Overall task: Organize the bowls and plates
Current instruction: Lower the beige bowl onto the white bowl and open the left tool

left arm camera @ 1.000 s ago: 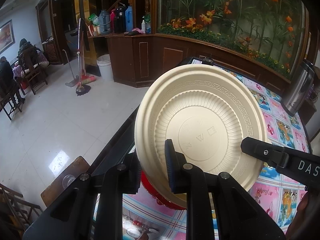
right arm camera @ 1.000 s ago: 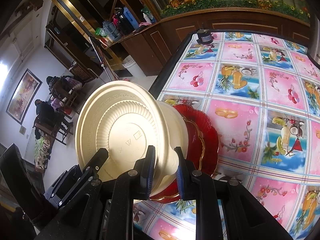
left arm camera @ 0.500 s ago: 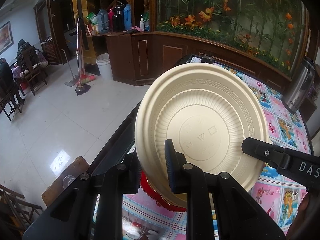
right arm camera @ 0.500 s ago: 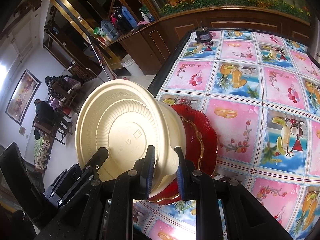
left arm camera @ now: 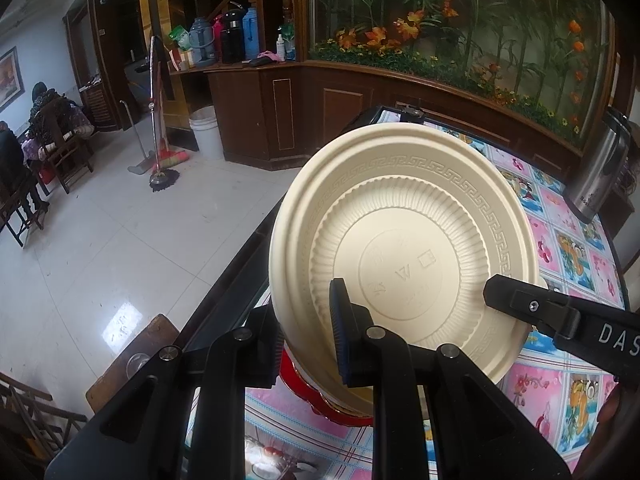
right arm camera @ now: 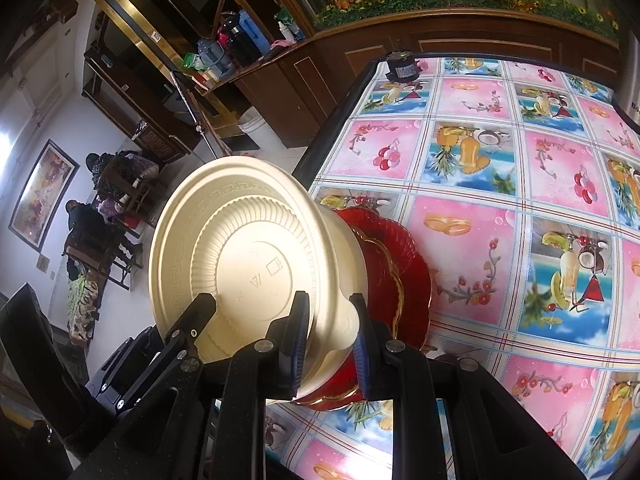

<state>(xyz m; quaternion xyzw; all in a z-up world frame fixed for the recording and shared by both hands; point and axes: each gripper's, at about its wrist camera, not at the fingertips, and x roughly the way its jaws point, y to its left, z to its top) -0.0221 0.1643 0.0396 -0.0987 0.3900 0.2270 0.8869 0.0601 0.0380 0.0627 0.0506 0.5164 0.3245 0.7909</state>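
A stack of cream plastic bowls (left arm camera: 404, 240) is held tilted above the table, bottoms facing both cameras; it also shows in the right wrist view (right arm camera: 248, 256). My left gripper (left arm camera: 308, 340) is shut on the rim of the stack at its near edge. My right gripper (right arm camera: 330, 340) is shut on the stack's rim from the other side; its finger (left arm camera: 532, 308) shows in the left wrist view. A red plate with gold trim (right arm camera: 392, 276) lies on the table just under and behind the bowls, partly hidden.
The table has a pink and blue fruit-print cloth (right arm camera: 520, 208). A steel thermos (left arm camera: 600, 172) stands at its far right, a small dark object (right arm camera: 402, 66) at its far corner. The table's left edge (left arm camera: 236, 276) drops to a tiled floor with chairs.
The bowl stack and both grippers have hardly moved; the views have shifted very slightly. Both grips are unchanged.
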